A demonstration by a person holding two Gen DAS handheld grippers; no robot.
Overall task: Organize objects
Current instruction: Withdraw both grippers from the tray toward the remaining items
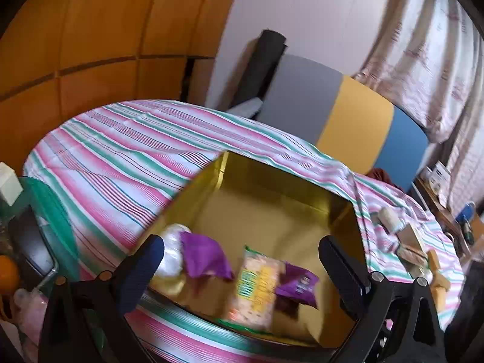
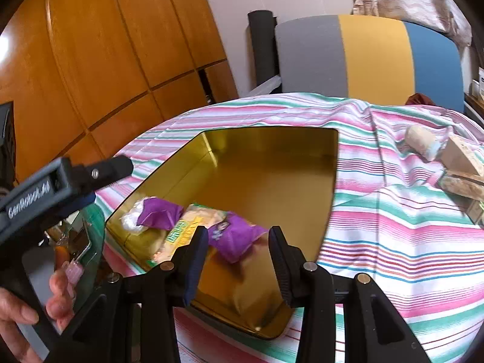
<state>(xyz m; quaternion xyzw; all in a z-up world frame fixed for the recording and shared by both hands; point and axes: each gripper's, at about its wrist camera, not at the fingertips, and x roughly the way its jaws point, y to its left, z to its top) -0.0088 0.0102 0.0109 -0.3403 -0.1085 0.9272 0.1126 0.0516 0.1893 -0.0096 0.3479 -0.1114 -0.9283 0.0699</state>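
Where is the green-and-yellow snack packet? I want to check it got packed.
It lies inside the gold tin, near its front-left corner in both views, the snack packet between two purple pouches.

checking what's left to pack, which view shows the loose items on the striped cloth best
The right wrist view: the loose items lie larger and fairly sharp at the right, outside the gold box. The left wrist view shows the same cluster smaller, near its distorted right edge.

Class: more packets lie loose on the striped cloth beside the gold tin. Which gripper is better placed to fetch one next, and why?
Probably the right gripper: open, empty, on the tin's side nearest the loose packets. The left gripper sits farther away.
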